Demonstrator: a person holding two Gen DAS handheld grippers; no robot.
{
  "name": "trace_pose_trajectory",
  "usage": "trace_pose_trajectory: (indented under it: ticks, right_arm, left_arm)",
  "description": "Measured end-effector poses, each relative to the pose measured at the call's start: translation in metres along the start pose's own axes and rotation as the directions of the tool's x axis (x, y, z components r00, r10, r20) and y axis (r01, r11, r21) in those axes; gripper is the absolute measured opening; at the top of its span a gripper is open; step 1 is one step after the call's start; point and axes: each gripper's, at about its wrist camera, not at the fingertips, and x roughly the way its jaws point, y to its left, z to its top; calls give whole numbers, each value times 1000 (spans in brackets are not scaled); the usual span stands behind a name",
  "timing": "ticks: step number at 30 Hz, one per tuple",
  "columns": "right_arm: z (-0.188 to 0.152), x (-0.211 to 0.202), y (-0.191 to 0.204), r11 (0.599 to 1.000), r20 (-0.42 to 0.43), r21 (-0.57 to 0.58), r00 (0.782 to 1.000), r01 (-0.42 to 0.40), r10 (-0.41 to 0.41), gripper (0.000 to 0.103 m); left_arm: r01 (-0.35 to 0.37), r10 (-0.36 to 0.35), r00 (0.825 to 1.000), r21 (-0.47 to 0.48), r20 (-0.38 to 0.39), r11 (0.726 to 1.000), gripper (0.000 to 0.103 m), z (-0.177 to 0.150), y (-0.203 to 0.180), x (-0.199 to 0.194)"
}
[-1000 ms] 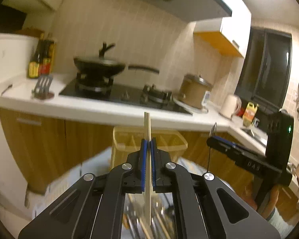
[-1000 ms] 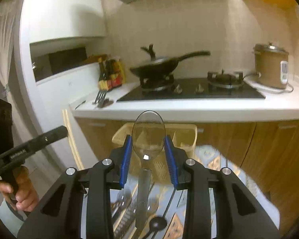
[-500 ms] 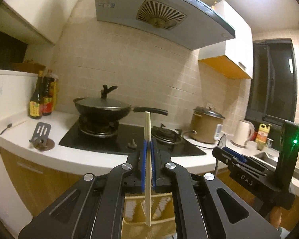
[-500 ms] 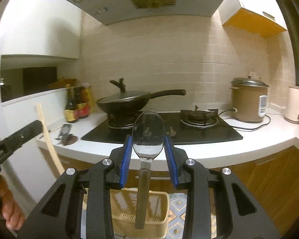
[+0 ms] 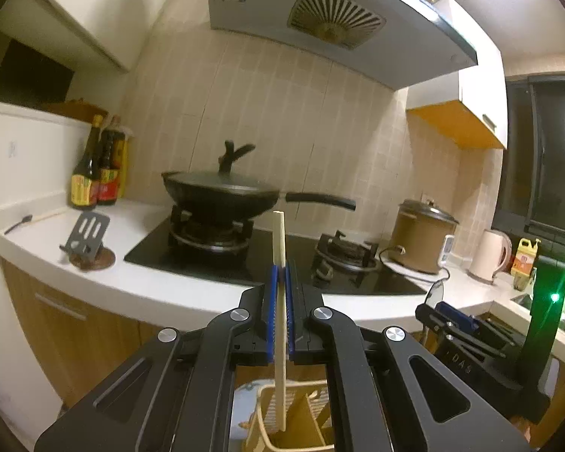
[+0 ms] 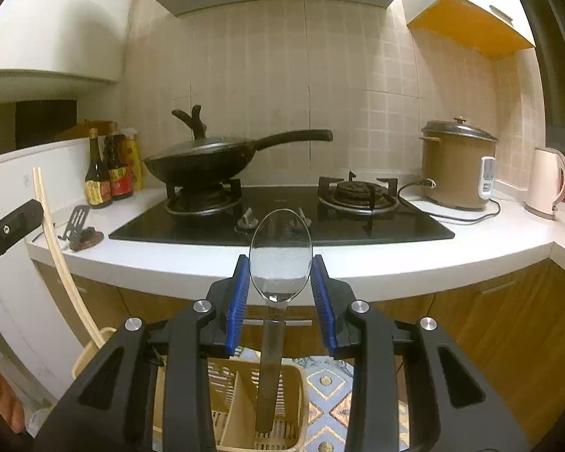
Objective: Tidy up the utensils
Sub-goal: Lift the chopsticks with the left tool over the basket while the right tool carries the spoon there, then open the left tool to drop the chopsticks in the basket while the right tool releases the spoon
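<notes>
My left gripper [image 5: 279, 275] is shut on a pale wooden chopstick [image 5: 278, 248] held upright; its lower end hangs over a compartment of the yellow slotted utensil holder [image 5: 312, 406]. My right gripper [image 6: 280, 275] is shut on a metal spoon [image 6: 280, 248], bowl up, its handle pointing down into the same holder [image 6: 241, 414]. The chopstick [image 6: 56, 248] and left gripper [image 6: 7, 226] show at the left of the right wrist view; the right gripper with the spoon [image 5: 435, 293] shows at the right of the left wrist view.
A white counter [image 6: 471, 248] carries a black hob [image 6: 282, 218] with a lidded wok [image 6: 207, 158], sauce bottles [image 6: 109, 173], a phone stand [image 5: 88, 233], a rice cooker [image 6: 459, 165] and a kettle [image 6: 546, 184]. Wooden cabinet fronts [image 6: 508, 324] are below. A patterned mat [image 6: 331, 388] lies under the holder.
Both grippers have risen and tilted up, so the counter and hood fill the views. The chopstick and spoon stay gripped, now hanging over the holder.
</notes>
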Motion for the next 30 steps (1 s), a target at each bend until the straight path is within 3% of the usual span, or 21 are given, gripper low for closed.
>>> trace_pose_trajectory:
  ticks: [8, 12, 14, 16, 24, 30]
  right_arm:
    - [-15, 0, -5, 1000, -15, 12, 1000, 4, -4, 30]
    - [-20, -4, -8, 999, -64, 24, 997, -36, 38, 31]
    - [-23, -9, -11, 998, -86, 36, 994, -60, 62, 56]
    - [-25, -20, -14, 997, -77, 43, 995, -64, 68, 61]
    - [-23, -62, -27, 994, -140, 60, 986, -88, 95, 61]
    - [-24, -96, -31, 988, -220, 81, 964, -134, 149, 61]
  left_arm:
    - [13, -12, 998, 4, -62, 1000, 2, -25, 6, 6]
    - [46, -48, 994, -27, -99, 999, 3, -30, 12, 3]
    - [64, -69, 991, -50, -113, 997, 15, -31, 16, -1]
    - [71, -79, 990, -73, -117, 995, 22, -31, 21, -7]
    - [96, -108, 985, -98, -132, 991, 27, -21, 28, -49]
    - [116, -127, 974, -71, -186, 991, 29, -14, 15, -81]
